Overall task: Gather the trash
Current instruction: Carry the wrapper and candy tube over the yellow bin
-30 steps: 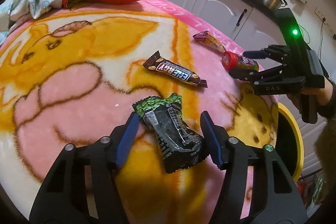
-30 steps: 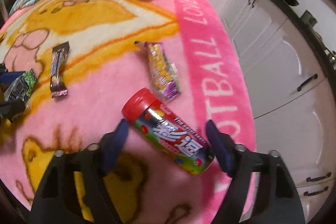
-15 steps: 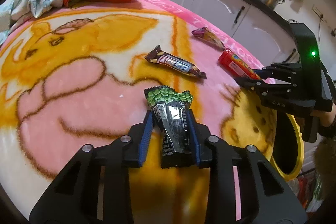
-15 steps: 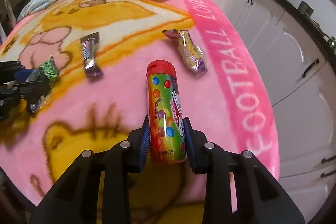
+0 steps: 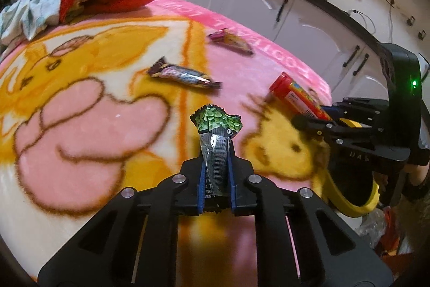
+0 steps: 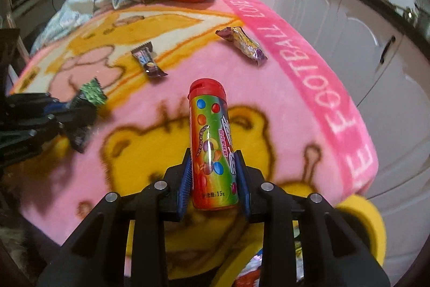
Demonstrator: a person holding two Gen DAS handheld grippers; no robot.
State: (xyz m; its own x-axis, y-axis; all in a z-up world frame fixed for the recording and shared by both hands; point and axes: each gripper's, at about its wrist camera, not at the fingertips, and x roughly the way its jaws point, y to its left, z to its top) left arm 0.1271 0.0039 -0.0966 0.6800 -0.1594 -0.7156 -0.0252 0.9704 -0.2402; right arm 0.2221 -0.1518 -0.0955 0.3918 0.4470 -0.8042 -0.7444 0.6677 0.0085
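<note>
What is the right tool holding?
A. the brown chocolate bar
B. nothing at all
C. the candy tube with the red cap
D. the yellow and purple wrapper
C. In the right wrist view, the right tool is shut on the candy tube, pinched near its bottom end with the red cap pointing away; the left tool holds the green and black wrapper.

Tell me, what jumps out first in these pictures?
The bright pink and yellow cartoon blanket fills both views. Close to each camera, the right gripper clamps a red-capped rainbow candy tube, and the left gripper pinches a crumpled green-and-black snack wrapper.
</note>
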